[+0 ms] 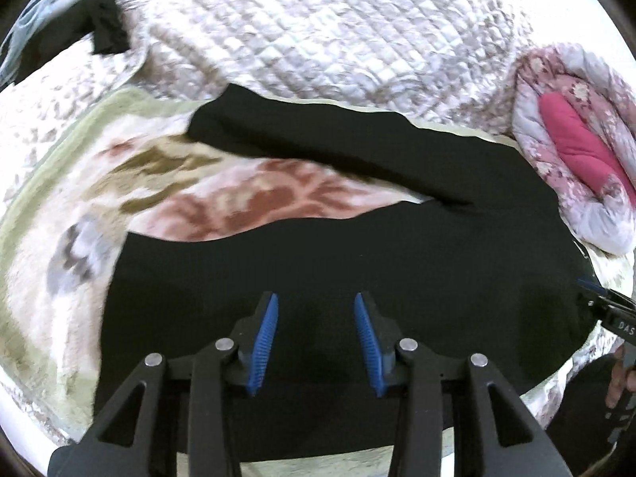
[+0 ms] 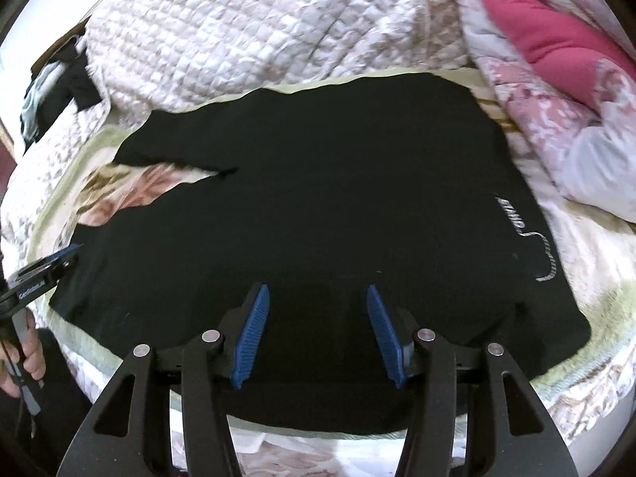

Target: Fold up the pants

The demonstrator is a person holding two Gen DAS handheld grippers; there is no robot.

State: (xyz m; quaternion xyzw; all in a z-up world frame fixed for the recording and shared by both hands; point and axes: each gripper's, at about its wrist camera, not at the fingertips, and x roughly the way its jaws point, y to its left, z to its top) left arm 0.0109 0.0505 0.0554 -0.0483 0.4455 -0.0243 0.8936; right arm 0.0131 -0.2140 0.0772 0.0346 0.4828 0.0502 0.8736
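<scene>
Black pants [image 1: 357, 278] lie spread flat on a floral blanket. The two legs run off to the left, with a strip of blanket showing between them. In the right wrist view the pants [image 2: 318, 198] fill the middle, and a white printed logo [image 2: 524, 238] sits near their right edge. My left gripper [image 1: 315, 298] hovers open over the near leg, nothing between its blue pads. My right gripper [image 2: 317, 288] is open too, above the near edge of the waist part. Each gripper shows at the edge of the other's view: the right gripper [image 1: 596, 290] and the left gripper [image 2: 63, 256].
A floral fleece blanket [image 1: 198, 190] lies under the pants on a white quilted bedspread [image 1: 318, 31]. A rolled pink floral quilt [image 1: 576, 151] lies close to the right of the waist. Dark clothes [image 1: 103, 28] sit at the far left. A person's hand [image 2: 28, 353] grips the left tool's handle.
</scene>
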